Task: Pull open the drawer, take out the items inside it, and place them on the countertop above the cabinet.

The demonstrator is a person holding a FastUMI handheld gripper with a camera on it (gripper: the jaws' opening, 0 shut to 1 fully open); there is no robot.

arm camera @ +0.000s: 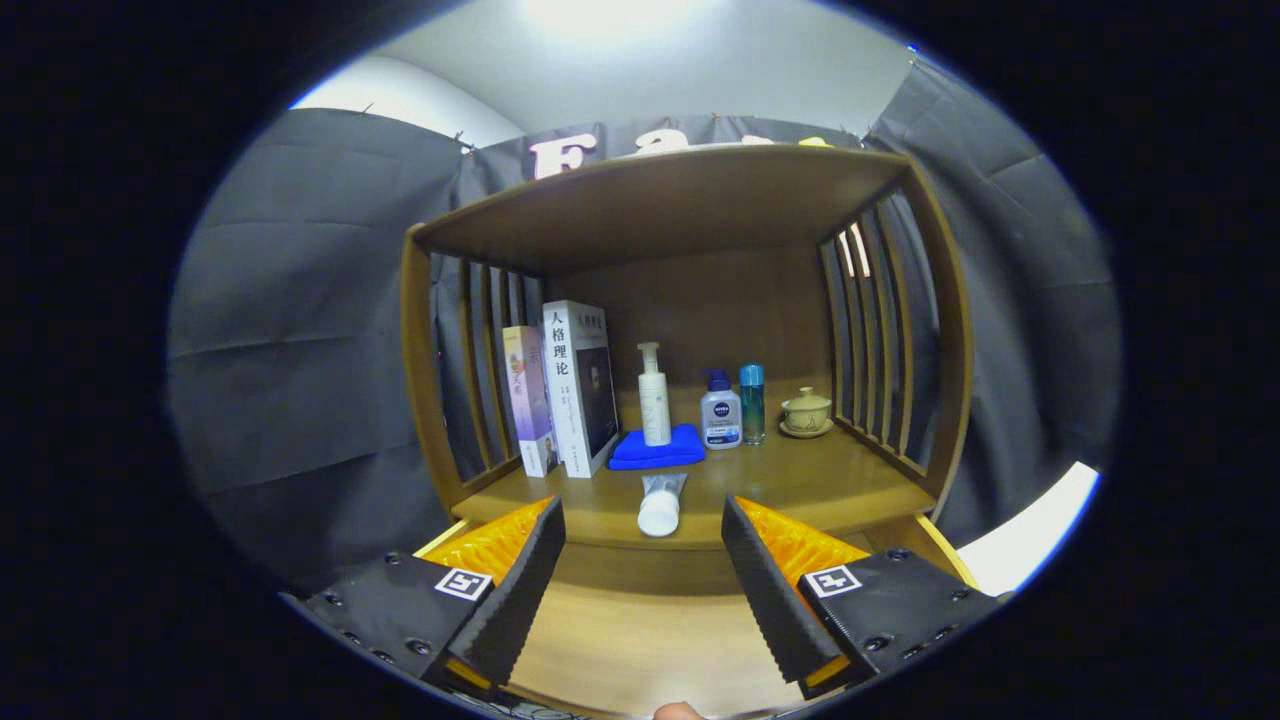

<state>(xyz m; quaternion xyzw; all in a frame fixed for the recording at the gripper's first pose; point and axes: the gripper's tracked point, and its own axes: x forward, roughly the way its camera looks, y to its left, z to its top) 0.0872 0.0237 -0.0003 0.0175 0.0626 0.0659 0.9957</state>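
Observation:
My gripper (643, 515) is open, with only air between its fingers. Below and between them lies the pulled-out drawer (640, 625), showing its bare light wood bottom. Just beyond the fingertips, a white tube (662, 503) lies on the cabinet's countertop (830, 485) near the front edge, its cap end toward me. A small pinkish rounded thing (680, 711) peeks up at the drawer's near edge; I cannot tell what it is.
Further back on the countertop stand two books (575, 390), a white pump bottle (654, 395) on a folded blue cloth (657, 450), a small blue-capped bottle (721, 412), a teal bottle (752, 402) and a lidded cup (806, 412). Slatted sides and a wooden top shelf (670, 200) enclose it.

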